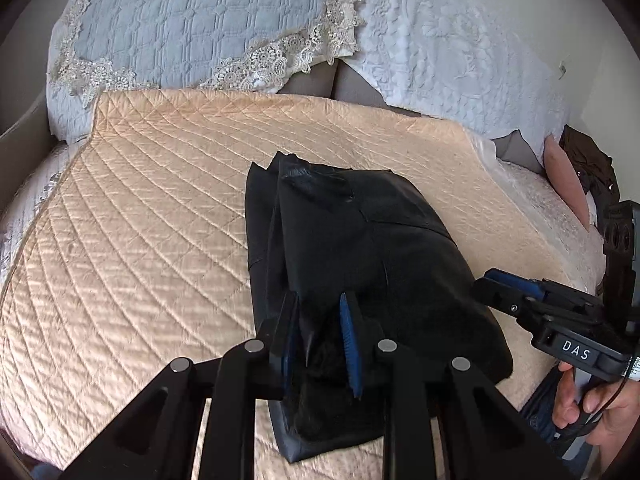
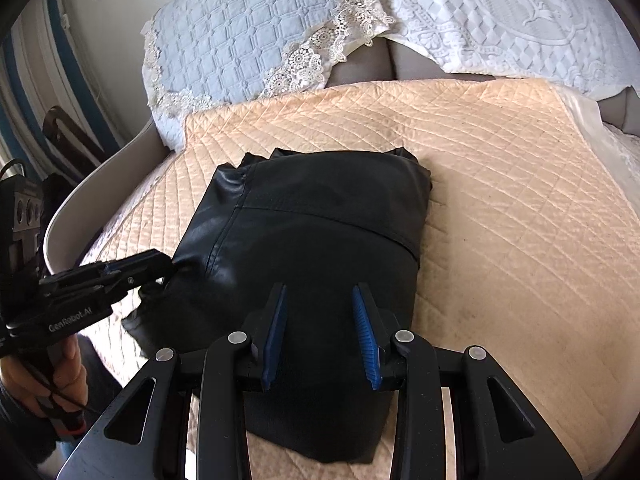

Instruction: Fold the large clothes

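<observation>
Black leather-like garment (image 2: 320,216), folded, center frame on peach quilted bedspread (image 2: 500,184). Right tongs (image 2: 322,336) bottom center, blue pads apart, over garment's near edge, contact unclear. Left tongs (image 2: 166,266) mid-left, at garment's left edge, fabric bunched there. Hand (image 2: 44,376) lower left. Lace-trimmed pillows (image 2: 240,36) along top.

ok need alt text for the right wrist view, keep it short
A black leather-look garment, folded into a compact bundle, lies on a peach quilted bedspread, with the right gripper poised over its near end, blue pads apart. The left gripper meets the bundle's left edge; lace-trimmed pillows sit behind.
</observation>
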`<state>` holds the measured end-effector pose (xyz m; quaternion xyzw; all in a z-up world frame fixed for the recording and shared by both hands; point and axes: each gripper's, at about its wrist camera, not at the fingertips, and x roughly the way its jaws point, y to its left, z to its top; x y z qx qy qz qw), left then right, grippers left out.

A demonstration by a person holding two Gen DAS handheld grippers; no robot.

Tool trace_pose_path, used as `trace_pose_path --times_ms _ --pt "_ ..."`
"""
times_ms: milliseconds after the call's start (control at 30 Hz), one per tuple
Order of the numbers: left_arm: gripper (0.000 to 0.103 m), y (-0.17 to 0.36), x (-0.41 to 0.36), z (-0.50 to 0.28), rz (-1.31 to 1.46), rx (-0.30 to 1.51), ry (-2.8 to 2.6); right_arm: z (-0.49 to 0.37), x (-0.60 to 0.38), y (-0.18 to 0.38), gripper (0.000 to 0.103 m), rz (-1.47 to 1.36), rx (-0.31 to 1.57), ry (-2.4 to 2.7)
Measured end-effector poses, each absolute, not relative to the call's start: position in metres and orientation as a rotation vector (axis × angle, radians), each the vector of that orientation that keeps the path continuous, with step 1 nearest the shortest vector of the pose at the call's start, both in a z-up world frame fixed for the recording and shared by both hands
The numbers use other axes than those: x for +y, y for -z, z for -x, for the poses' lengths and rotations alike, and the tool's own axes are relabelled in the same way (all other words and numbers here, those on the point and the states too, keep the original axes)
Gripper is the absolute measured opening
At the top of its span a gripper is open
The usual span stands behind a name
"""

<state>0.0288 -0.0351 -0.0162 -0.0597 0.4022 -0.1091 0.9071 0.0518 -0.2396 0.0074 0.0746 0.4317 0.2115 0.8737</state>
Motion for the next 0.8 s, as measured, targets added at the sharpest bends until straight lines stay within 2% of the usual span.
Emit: trace_pose_path --times_ms 133,267,300,367,467,633,800 --pt "0.026 0.040 -0.031 -0.037 0.113 0.873 0.215 -0.056 -0.225 0.005 0.037 -0.135 0.932 -0.464" --pt "0.027 0.038 -0.027 -0.035 0.137 0.869 0.218 -0.057 -0.229 0.004 0.039 -0.145 0.937 -0.479" --pt "0.027 0.035 -0.025 -0.034 0.148 0.868 0.221 -0.058 -0.232 0.002 0.041 -0.156 0.939 -0.481" --pt "0.027 0.031 -0.023 -0.035 0.163 0.864 0.229 -0.060 -0.239 -0.001 0.054 -0.174 0.931 -0.470" --pt "0.028 0.027 -0.020 -0.037 0.172 0.858 0.233 -0.066 -0.253 -0.002 0.056 -0.217 0.924 -0.444" --pt "0.044 0.025 -0.014 -0.046 0.200 0.861 0.218 -0.079 -0.272 0.007 0.060 -0.291 0.963 -0.433" --pt "0.050 0.021 -0.013 -0.058 0.216 0.854 0.216 -0.093 -0.280 0.018 0.063 -0.355 0.999 -0.456"
